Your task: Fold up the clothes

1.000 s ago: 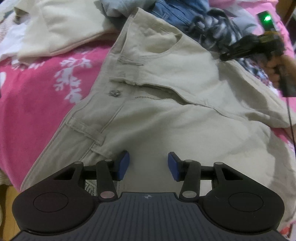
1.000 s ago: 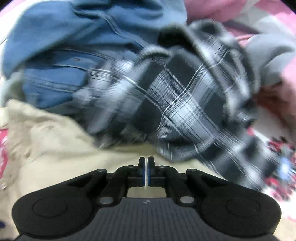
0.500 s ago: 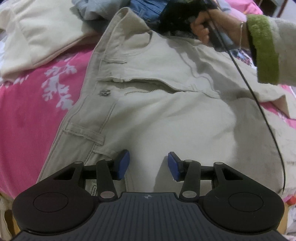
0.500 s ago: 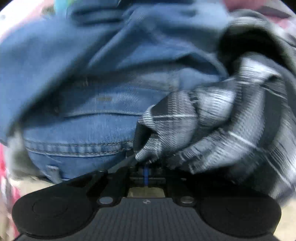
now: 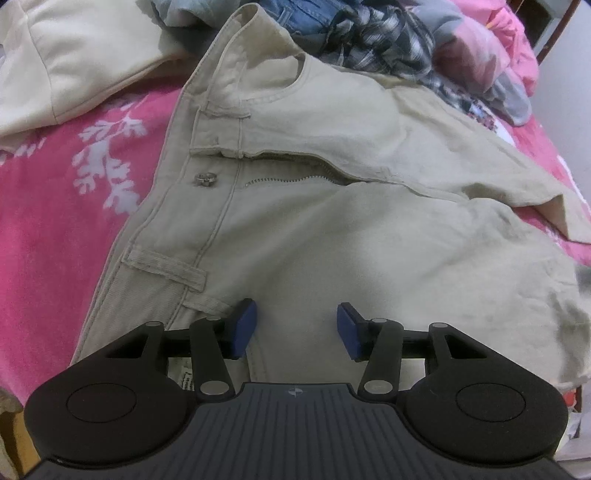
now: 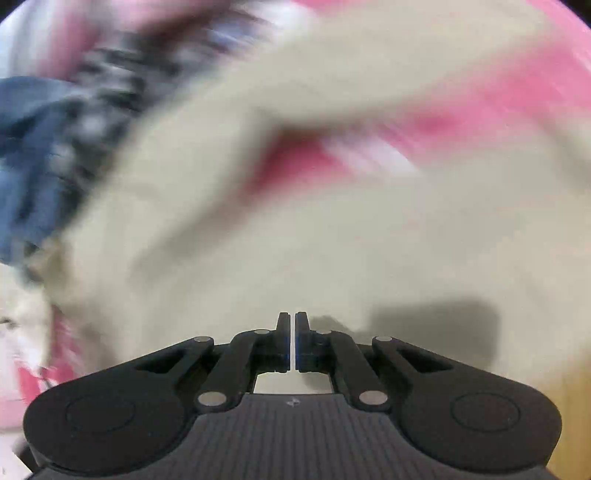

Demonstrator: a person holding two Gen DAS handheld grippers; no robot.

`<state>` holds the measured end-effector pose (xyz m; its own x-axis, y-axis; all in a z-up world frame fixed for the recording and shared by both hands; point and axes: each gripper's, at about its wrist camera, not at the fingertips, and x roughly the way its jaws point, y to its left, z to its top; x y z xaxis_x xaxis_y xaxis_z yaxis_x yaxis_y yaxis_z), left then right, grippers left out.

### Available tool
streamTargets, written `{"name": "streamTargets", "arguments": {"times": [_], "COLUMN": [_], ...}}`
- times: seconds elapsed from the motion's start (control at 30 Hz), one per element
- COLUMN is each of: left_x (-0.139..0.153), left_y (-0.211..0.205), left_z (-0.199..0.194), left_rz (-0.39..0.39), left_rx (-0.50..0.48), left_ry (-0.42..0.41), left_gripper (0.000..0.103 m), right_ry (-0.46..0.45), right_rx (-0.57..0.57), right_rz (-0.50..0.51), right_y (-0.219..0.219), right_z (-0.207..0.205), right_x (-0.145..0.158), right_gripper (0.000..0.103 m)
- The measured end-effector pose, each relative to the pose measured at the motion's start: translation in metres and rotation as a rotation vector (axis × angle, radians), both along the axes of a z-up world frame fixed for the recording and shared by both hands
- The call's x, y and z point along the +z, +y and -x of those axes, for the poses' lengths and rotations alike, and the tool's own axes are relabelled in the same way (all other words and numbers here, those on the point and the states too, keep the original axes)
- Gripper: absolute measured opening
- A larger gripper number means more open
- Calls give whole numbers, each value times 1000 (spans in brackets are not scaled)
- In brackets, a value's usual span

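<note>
Beige trousers (image 5: 332, 229) lie spread on a pink floral bedspread (image 5: 55, 206), waistband to the left, fly open, metal button (image 5: 205, 179) showing. My left gripper (image 5: 295, 326) is open and empty, hovering just above the trousers near the lower belt loop (image 5: 166, 267). In the right wrist view everything is motion-blurred: my right gripper (image 6: 293, 339) is shut with nothing between its fingers, above the beige trousers (image 6: 295, 240). The right gripper does not show in the left wrist view.
A cream garment (image 5: 74, 62) lies at the top left. A pile with blue jeans (image 5: 306, 18), a black-and-white plaid shirt (image 5: 384, 40) and grey and pink clothes (image 5: 491, 55) sits behind the trousers. The bed's near edge runs at the lower left.
The right gripper swung away from the jeans and plaid pile to over the beige trousers; the hand has left the left wrist view. The left gripper barely moved and stays open.
</note>
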<state>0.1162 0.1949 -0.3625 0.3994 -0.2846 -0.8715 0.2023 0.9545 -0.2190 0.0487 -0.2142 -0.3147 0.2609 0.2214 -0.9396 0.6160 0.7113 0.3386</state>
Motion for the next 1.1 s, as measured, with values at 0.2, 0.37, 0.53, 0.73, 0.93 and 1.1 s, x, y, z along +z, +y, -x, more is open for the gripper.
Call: {"name": "streamTargets", "arguments": {"times": [0.2, 0.37, 0.53, 0.73, 0.93, 1.1], "left_x": [2, 2, 4, 4, 8, 15], "left_y": [-15, -29, -32, -36, -42, -46], "left_z": [-1, 2, 7, 11, 17, 30], "left_rz": [-69, -144, -155, -170, -186, -165], "left_rx": [26, 53, 110, 134, 178, 221], "left_ry": [12, -2, -8, -28, -31, -29], "left_gripper": [54, 55, 56, 57, 57, 57], "right_ry": [-34, -163, -126, -101, -175, -237], "right_rx": [-11, 229, 97, -425, -617, -316], "right_rz": [98, 220, 346, 468, 408, 140], "right_y": [-38, -70, -174, -328, -360, -307], "right_z": [51, 27, 59, 127, 173, 156], "right_x": [-20, -23, -40, -35, -14, -18], "right_gripper": [1, 1, 0, 1, 2, 2]}}
